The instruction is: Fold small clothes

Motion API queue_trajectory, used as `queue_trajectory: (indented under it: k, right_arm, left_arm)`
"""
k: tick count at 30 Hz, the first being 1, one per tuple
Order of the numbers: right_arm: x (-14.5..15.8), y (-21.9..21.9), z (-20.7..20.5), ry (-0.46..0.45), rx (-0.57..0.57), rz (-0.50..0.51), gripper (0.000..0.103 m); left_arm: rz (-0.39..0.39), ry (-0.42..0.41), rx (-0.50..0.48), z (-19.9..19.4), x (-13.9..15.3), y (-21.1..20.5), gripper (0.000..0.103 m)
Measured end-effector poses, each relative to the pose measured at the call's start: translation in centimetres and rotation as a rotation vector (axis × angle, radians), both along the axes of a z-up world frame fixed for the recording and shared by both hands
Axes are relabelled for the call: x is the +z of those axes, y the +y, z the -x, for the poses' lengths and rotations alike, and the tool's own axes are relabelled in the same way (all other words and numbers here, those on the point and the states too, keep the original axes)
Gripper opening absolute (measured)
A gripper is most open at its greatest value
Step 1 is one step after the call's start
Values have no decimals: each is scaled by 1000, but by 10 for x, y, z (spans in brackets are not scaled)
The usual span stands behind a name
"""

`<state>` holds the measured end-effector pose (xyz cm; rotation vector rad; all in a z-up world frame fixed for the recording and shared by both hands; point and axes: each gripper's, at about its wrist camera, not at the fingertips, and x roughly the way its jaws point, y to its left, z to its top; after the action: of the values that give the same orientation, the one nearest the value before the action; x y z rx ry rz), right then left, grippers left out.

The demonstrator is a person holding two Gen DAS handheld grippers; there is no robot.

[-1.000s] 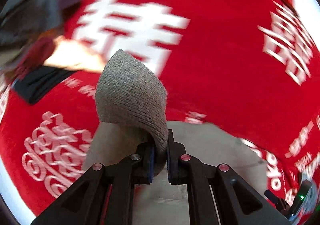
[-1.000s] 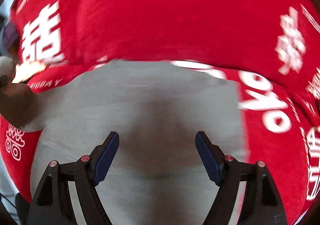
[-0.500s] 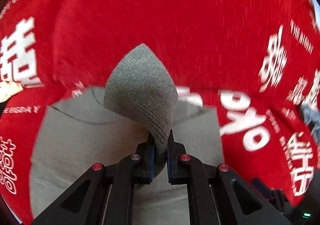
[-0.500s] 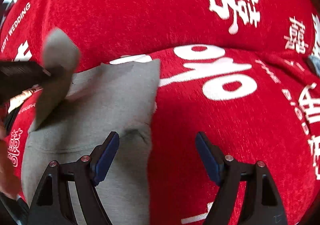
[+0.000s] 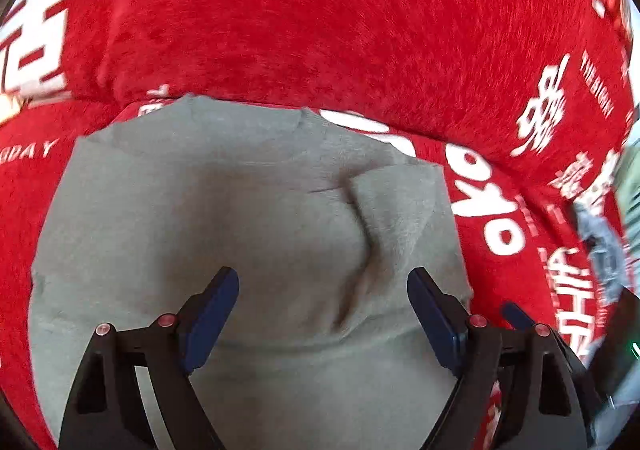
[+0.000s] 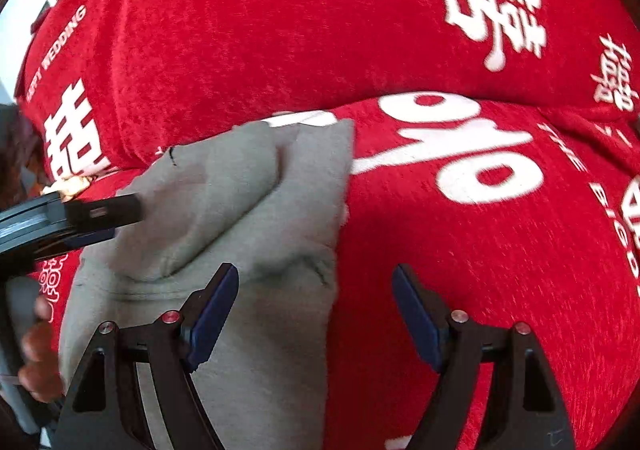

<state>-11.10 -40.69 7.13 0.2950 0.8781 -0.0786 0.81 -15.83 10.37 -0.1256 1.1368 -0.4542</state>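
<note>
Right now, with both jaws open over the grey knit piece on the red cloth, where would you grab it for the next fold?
Probably the free right edge of the grey knit piece, near its far corner. In the right wrist view that edge lies on bare red cloth, between the open jaws of the right gripper. Come from the right, one jaw under the edge. The raised flap looks less tidy.

Two wrist fisheyes, both close over the red cover, tilted steeply down.

Left cam looks along its own fingers [image 5: 224,302] onto the grey garment [image 5: 248,217], which fills the lower frame; red cover [image 5: 320,17] w/ white print behind, far fold up top. Right cam sits further right: garment [image 6: 256,209] only in its left half, cover [image 6: 480,250] fills the rest. Shared: garment's right edge, the big white print just beside it. Left gripper [image 6: 80,217] shows at right cam's left edge.
</note>
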Motion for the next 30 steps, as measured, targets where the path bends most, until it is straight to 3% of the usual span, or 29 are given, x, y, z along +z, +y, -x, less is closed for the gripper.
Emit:
queue_trajectory:
  k: [4,8,10,12,14,16,19,23,26,30]
  right_arm:
    - [9,26,-26,-16,23,13,82]
    - [21,88,-62,-54,139,39,82]
    - [19,114,-75,-41,209,34,82]
    - [5,136,-94,15,273,-2,82]
    - [-12,136,-106,83,260,-2,81]
    - [-25,119,-109,136,168,64,76]
    - [-18,68,-86,122,5,144,76]
    - [1,13,-43,107,-130,150,78]
    - [11,12,-32,97,-143,124,78]
    - [7,70,-56,134,-9,52,79]
  left_arm:
    - [-126,-82,144,-7,-2,50,87]
    - [-149,12,281,-24,-33,96,87]
    - [-156,46,301,-26,-47,107,87]
    - [-171,29,284,-21,-52,109,87]
    - [-190,8,242,-14,-51,109,87]
    - [-200,-3,204,-9,-49,112,87]
    - [-193,5,202,-8,-49,127,87]
    - [-191,-10,256,-4,-37,149,87]
    - [-174,-46,219,-2,-25,134,87]
    - [-204,-48,84,1,-25,84,87]
